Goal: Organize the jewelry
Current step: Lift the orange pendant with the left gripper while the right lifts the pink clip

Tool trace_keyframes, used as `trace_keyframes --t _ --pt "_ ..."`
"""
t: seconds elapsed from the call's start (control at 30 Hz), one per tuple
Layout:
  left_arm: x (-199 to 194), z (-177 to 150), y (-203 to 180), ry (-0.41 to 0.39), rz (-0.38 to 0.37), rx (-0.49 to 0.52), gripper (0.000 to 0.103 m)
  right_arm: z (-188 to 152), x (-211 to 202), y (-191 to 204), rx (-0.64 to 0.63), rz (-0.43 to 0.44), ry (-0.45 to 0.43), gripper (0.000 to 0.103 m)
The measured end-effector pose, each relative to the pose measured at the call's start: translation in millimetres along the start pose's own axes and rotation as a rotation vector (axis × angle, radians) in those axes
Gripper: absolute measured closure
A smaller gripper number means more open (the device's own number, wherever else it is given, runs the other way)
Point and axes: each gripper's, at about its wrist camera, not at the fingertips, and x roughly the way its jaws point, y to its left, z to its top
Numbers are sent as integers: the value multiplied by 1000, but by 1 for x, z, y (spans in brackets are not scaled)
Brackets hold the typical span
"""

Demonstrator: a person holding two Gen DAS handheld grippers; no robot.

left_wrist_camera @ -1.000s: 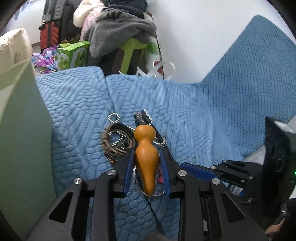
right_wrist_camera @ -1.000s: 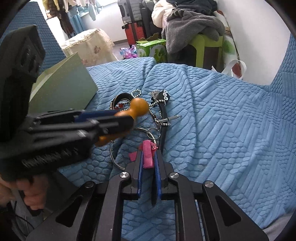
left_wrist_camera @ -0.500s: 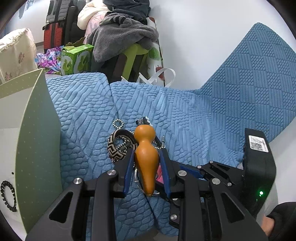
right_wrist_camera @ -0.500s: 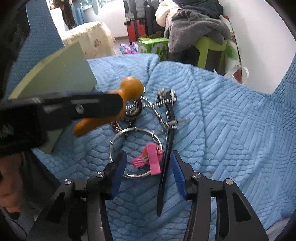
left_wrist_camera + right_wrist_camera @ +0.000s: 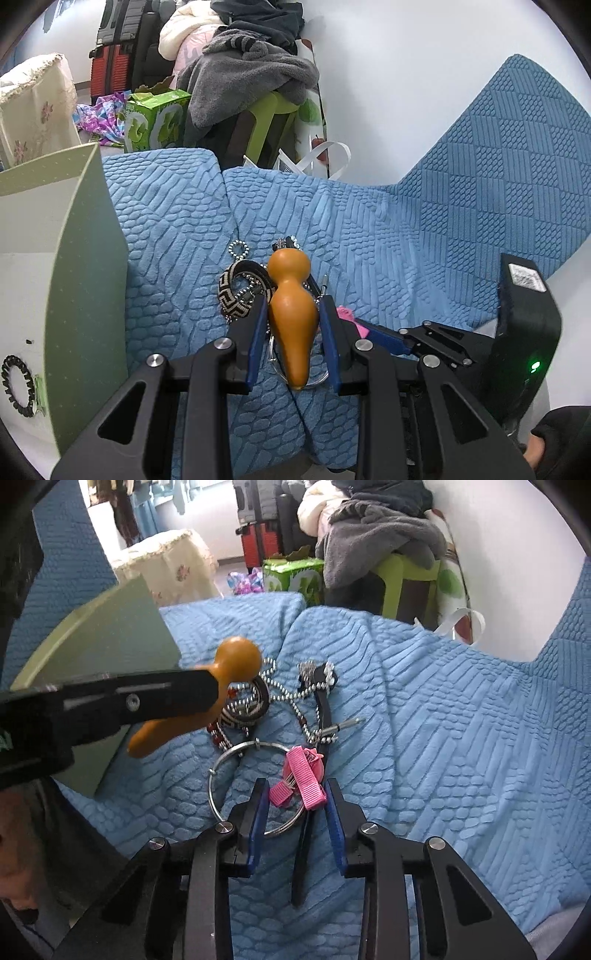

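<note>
pink ribbon clip (image 5: 298,778): lies on the blue textured cover (image 5: 424,738), between the blue pads of the right gripper (image 5: 295,812); a second ago it was pinched in those jaws, half a second ago they stood wide with the clip dropped onto the cover, and they have just been closing again; the pads now flank the clip at a narrow gap, the right one at or near its edge, no firm press evident; judged a re-grip in progress, clip not yet secured.

silver hoop (image 5: 236,786): flat on the cover, partly under the clip and the left pad; a black strap (image 5: 321,716) runs alongside, passing between the right jaws too; risk of catching hoop or strap with the clip.

bead chain (image 5: 284,690) and patterned band (image 5: 231,291): heaped just beyond the hoop, untouched.

orange gourd pendant (image 5: 291,314): held in the left gripper (image 5: 293,332), pads pressed on its wider lower body, narrow head forward; grip unchanged across the second; hangs above the heap.

green box (image 5: 85,258): open, to the left of the heap; a black coil hair tie (image 5: 16,384) already inside on its pale floor; it shows more fully in the left view than a second ago; judged the destination for the gourd.

status: sorting early; most pieces remain on the cover.
</note>
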Motion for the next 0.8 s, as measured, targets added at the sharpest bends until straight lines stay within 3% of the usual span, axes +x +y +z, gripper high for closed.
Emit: trace_keyframes --t 0.47,0.6,0.8 --pt "-59 -1 -13 -31 -10 -16 74 9 -66 3 132 -9 -1 75" --pt "-86 6 -24 -33 49 -3 74 22 -100 10 151 7 -47 75" --pt "-139 28 -31 -100 53 -7 74 55 -149 26 143 30 -139 75"
